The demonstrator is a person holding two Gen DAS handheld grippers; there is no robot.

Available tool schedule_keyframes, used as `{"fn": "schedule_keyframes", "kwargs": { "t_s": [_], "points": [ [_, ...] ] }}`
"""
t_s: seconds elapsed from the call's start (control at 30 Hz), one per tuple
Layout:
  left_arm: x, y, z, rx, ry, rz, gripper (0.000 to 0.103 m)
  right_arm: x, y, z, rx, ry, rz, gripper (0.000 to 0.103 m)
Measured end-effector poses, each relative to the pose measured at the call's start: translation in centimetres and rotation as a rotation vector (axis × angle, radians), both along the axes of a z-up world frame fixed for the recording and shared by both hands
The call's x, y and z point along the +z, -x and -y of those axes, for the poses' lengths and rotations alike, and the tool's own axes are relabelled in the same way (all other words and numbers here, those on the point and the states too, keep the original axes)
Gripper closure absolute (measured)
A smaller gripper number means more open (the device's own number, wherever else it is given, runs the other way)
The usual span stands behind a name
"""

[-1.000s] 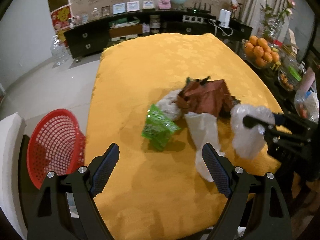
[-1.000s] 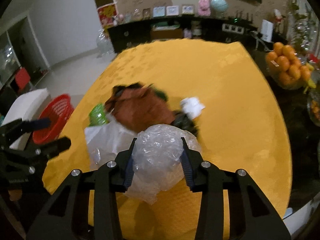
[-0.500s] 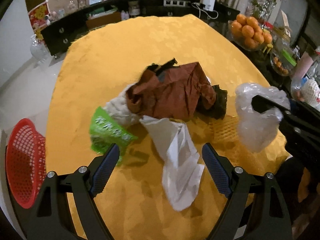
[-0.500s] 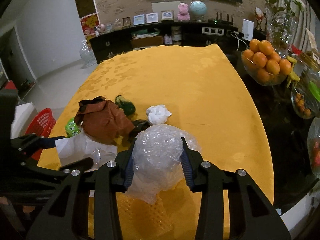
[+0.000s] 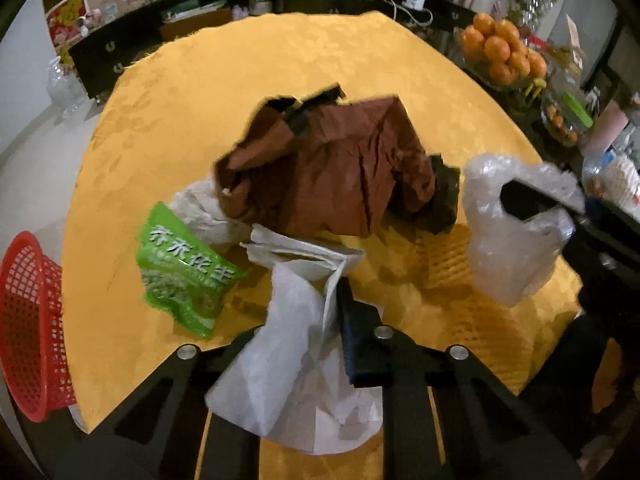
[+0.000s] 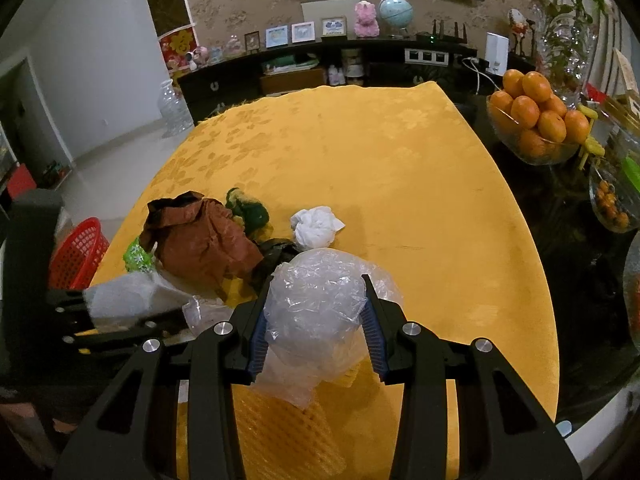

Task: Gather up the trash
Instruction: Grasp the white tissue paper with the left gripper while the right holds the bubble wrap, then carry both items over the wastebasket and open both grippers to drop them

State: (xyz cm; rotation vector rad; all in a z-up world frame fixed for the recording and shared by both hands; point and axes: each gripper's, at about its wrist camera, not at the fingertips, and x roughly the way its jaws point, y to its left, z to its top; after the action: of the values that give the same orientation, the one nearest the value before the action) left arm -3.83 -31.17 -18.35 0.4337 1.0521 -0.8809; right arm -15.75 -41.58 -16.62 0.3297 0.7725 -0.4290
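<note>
My left gripper [image 5: 304, 328] is shut on a white plastic bag [image 5: 296, 364] that hangs over its fingers at the table's near edge. My right gripper [image 6: 316, 316] is shut on a clear crumpled plastic bag [image 6: 316, 308], held above the yellow tablecloth [image 6: 360, 160]; it also shows in the left wrist view [image 5: 512, 232]. On the cloth lie a brown crumpled bag [image 5: 332, 168], a green snack packet [image 5: 180, 268], a black bag [image 5: 444, 196], a white tissue ball [image 6: 316, 226] and yellow foam netting [image 6: 276, 436].
A red mesh basket [image 5: 28, 320] stands off the table's left edge, on a chair. A glass bowl of oranges [image 6: 536, 120] and other glass dishes [image 6: 612, 204] stand on the dark surface to the right. A dark sideboard [image 6: 320, 72] lines the far wall.
My left gripper moved forward to the trash pile and shut on the white plastic bag. My right gripper kept hold of the clear bag and moved back a little.
</note>
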Motion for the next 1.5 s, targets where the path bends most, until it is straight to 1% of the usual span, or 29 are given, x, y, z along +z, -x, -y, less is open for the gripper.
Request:
{"fn": "schedule_keyframes", "kwargs": {
  "t_s": [0.1, 0.2, 0.4, 0.6, 0.87, 1.1, 1.33, 1.5],
  "points": [
    [1.2, -0.1, -1.2, 0.022, 0.036, -0.006, 0.089, 0.0, 0.1, -0.1, -0.001, 0.004, -0.003, 0.064],
    [2.8, 0.0, -2.6, 0.037, 0.069, 0.009, 0.089, 0.2, 0.1, -0.3, -0.001, 0.011, -0.006, 0.064],
    [6.3, -0.1, -5.8, 0.091, 0.129, 0.074, 0.089, 0.9, 0.0, -1.2, 0.014, 0.019, 0.002, 0.064],
    [9.4, -1.1, -8.1, 0.164, 0.167, 0.139, 0.089, 2.8, -0.2, -2.3, 0.045, 0.030, 0.030, 0.064],
    [12.0, -2.2, -10.6, 0.225, 0.210, 0.194, 0.089, 5.6, -1.6, -3.3, 0.083, 0.057, 0.070, 0.064],
    [13.9, -3.2, -12.6, 0.277, 0.239, 0.233, 0.089, 8.1, -3.8, -4.9, 0.142, 0.082, 0.101, 0.064],
    [15.1, -4.5, -15.1, 0.339, 0.258, 0.261, 0.089, 9.9, -6.1, -6.6, 0.194, 0.088, 0.126, 0.064],
    [15.7, -5.6, -17.4, 0.386, 0.264, 0.280, 0.089, 11.4, -8.0, -8.1, 0.238, 0.112, 0.140, 0.064]
  ]
}}
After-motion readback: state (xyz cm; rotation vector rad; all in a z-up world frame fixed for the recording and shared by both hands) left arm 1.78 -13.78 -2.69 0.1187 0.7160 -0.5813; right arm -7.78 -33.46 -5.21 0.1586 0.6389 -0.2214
